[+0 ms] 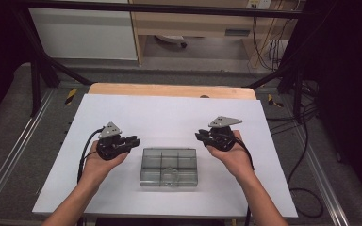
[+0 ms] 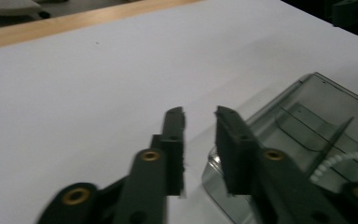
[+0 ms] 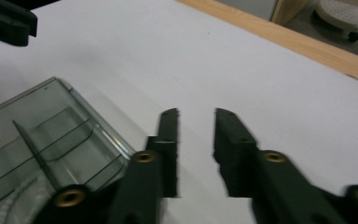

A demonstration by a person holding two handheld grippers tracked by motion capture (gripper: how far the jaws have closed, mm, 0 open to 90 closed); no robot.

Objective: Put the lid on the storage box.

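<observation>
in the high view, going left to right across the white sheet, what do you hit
left gripper → clear compartment box → right gripper. Both grippers are held just above the white sheet, one at each side of the box, neither touching it.
</observation>
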